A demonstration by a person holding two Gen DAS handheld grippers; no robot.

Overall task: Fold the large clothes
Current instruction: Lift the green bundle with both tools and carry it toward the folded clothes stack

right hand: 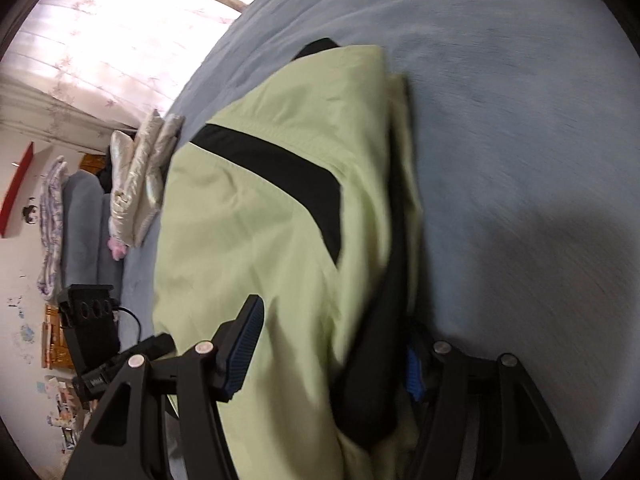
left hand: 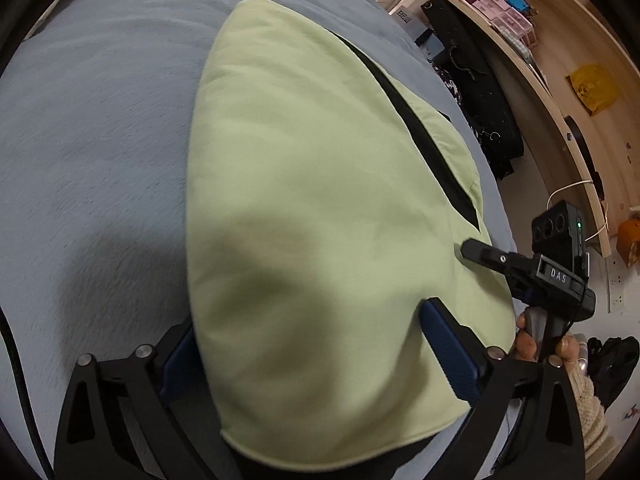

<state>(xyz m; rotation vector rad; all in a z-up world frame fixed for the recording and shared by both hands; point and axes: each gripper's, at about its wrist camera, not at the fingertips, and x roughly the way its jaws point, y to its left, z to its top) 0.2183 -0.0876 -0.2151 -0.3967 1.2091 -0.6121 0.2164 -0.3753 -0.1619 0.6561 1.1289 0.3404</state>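
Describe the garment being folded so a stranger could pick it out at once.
Start at the wide grey-blue bed cover. In its middle lies a folded pale green fabric jacket. Unlike the shiny silvery-white quilted garment at the bed's edge, it is matte, with a black diagonal stripe.

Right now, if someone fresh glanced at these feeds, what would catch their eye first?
The pale green garment with its black stripe, lying folded in the middle of the grey-blue bed cover. Next, the left tongs standing wide open over its near edge, and the right tongs straddling the other side, where a dark lining bulges out. A silvery folded item sits at the bed's far edge.
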